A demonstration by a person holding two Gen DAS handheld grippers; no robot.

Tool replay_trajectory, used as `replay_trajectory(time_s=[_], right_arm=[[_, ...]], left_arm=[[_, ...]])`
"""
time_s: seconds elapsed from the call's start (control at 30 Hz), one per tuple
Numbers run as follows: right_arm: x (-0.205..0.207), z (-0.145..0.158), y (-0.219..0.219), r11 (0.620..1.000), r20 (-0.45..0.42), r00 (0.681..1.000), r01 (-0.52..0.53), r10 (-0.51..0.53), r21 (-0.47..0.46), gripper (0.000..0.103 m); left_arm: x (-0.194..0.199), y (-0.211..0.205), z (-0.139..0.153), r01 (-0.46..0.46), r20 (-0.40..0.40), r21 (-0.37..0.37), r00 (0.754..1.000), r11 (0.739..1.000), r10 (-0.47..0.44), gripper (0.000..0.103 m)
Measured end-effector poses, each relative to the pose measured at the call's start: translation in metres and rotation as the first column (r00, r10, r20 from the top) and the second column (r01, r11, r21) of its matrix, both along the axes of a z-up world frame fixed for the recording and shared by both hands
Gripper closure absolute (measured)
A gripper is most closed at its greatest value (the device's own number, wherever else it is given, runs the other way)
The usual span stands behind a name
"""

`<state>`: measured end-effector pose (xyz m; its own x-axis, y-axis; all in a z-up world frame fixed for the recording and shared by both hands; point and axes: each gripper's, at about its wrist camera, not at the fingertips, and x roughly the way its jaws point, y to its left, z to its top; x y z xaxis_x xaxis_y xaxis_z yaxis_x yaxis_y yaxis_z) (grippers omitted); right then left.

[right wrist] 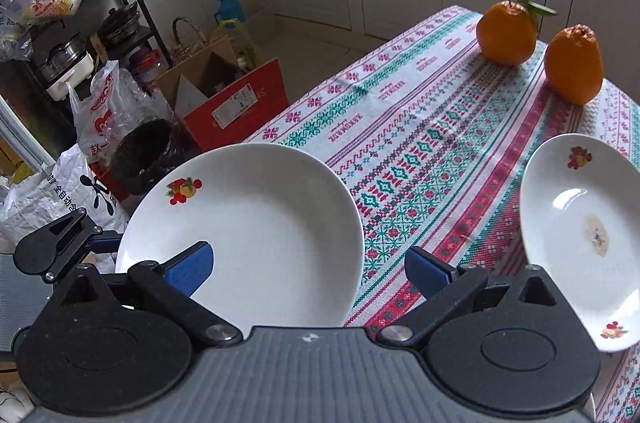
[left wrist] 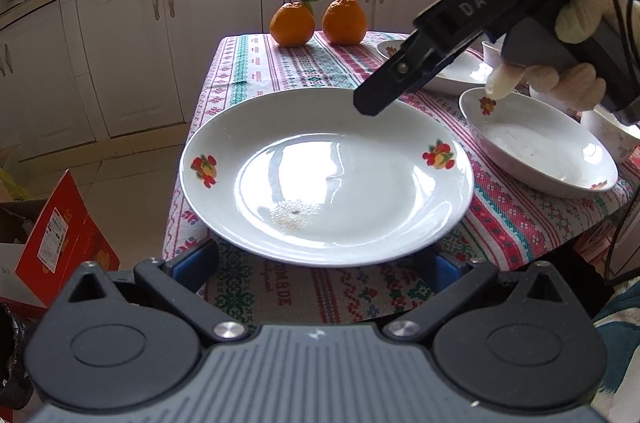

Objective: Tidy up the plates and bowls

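Note:
A large white plate with fruit decals lies at the near left of the cloth-covered table, overhanging its left edge. My left gripper is open wide; its blue fingers run under the plate's near rim, which hides the tips. From the right wrist view the left gripper's finger meets the plate's rim. My right gripper is open and empty, hovering over the plate's far rim. A second, deeper white plate sits to the right.
Two oranges stand at the table's far end. More white dishes and a bowl crowd the right edge. A gloved hand holds the right gripper. A red carton, a black bin and bags lie on the floor left of the table.

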<state>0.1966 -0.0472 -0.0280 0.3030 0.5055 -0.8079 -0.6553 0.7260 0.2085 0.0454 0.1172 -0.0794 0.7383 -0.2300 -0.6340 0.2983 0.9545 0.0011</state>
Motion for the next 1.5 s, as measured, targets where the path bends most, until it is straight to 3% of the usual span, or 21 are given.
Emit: replay_trajectory(time_s=[0.27,0.57,0.8,1.17,1.5], right_arm=[[0.019,-0.026,0.020,0.999,-0.149,0.988,-0.046,0.046,-0.001,0.000],[0.026,-0.028,0.027,0.997,-0.134,0.988,-0.075,0.073,-0.011,0.000],[0.036,-0.028,0.029,0.993,-0.142,0.983,-0.113,0.116,0.032,0.000],[0.048,-0.027,0.035,0.985,-0.146,0.975,-0.157,0.166,0.070,0.014],[0.051,-0.026,0.033,0.981,-0.174,0.968,-0.163,0.179,0.101,0.015]], left_arm=[[-0.003,0.002,-0.001,0.023,0.020,-0.004,1.000,1.000,-0.023,0.000],[-0.005,0.006,0.001,0.049,0.023,-0.011,0.999,0.999,-0.049,0.000],[-0.004,0.007,0.004,0.079,0.021,0.000,0.997,0.997,-0.079,0.001],[0.005,0.009,0.007,0.117,-0.003,0.007,0.993,0.993,-0.117,0.001],[0.009,0.012,0.010,0.141,-0.016,0.015,0.990,0.990,-0.140,0.003]])
